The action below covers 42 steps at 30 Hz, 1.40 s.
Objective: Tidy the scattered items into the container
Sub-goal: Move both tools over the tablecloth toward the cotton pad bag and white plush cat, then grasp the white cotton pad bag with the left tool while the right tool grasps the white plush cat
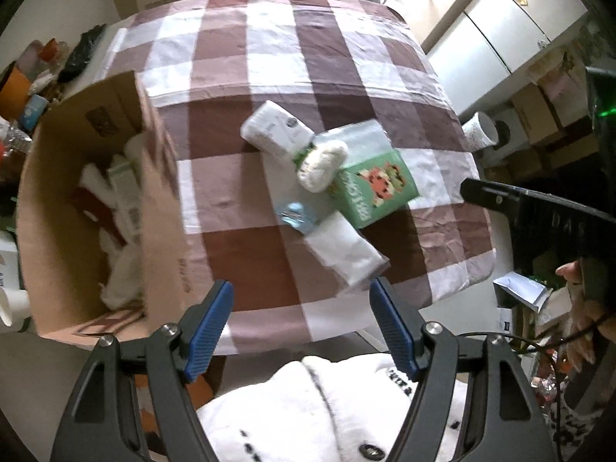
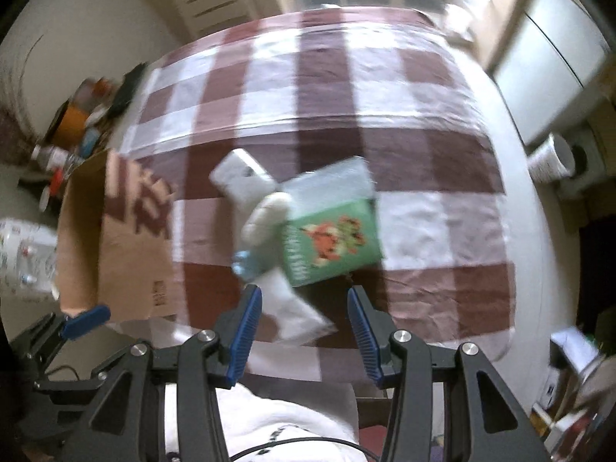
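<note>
soft white tissue pack (image 2: 296,315) just ahead of your empty, parted right gripper (image 2: 304,331); pinch its middle gently.

A cardboard box (image 1: 96,200) stands on the table's (image 1: 269,57) left edge — right of it, mid-table, packets (image 1: 275,129) and a carton (image 1: 375,184) lie clustered, touching.

Upper half of cloth (image 1: 308,57) bare, free passage. Pile mid-frame: green box (image 1: 375,188), white pack (image 1: 275,133), tissue pack (image 1: 346,250), fuzzy toy (image 1: 321,165) all touching. Carton (image 1: 161,192) wall blocks left side. Clear strip between carton and pile. Cup (image 1: 479,131) at right edge.
</note>
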Each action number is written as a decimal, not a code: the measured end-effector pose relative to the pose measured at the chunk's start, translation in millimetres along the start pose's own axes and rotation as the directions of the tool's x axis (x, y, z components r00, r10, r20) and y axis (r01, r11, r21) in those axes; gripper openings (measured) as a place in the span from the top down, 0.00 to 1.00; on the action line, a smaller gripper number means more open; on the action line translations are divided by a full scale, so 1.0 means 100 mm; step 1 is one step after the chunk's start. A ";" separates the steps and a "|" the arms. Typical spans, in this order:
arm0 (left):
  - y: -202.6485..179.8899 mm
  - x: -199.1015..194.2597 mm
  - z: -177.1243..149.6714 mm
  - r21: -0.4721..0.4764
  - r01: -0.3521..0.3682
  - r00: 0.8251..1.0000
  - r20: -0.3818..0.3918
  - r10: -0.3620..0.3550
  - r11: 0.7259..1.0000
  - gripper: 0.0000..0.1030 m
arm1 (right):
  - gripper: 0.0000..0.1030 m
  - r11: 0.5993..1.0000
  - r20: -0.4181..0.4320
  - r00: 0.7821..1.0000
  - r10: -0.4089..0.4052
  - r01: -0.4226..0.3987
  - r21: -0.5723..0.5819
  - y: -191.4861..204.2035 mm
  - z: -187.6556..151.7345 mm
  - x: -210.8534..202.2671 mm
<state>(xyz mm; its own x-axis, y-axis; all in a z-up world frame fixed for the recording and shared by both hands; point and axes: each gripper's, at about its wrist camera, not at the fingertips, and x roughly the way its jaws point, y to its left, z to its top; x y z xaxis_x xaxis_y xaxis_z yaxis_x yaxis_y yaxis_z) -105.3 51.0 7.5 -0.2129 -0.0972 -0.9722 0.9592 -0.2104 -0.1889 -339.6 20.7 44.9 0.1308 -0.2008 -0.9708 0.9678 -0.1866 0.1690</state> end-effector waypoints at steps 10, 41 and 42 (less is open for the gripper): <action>-0.35 0.44 0.02 -0.068 0.130 0.990 -0.048 -0.133 0.989 0.28 | 0.54 0.992 -0.042 0.999 0.028 -0.023 0.122 -0.59 -0.20 0.29; 0.12 1.86 -0.21 -0.240 -0.017 0.999 -0.030 0.010 0.971 0.21 | 0.54 0.972 -0.201 0.961 0.189 -0.213 -0.104 0.48 0.74 1.72; 0.13 1.86 -0.22 -0.238 -0.018 1.000 -0.026 0.012 0.971 0.21 | 0.54 0.974 -0.201 0.964 0.171 -0.197 -0.114 0.51 0.75 1.75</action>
<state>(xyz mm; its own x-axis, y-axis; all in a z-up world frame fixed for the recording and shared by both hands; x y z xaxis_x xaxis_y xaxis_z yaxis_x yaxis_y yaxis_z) -127.9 51.5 -178.6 -0.1967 -0.0748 -0.9776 0.9795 0.0285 -0.1993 -283.2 -95.8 -103.6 0.3351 -0.0321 -0.9417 0.9413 -0.0323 0.3360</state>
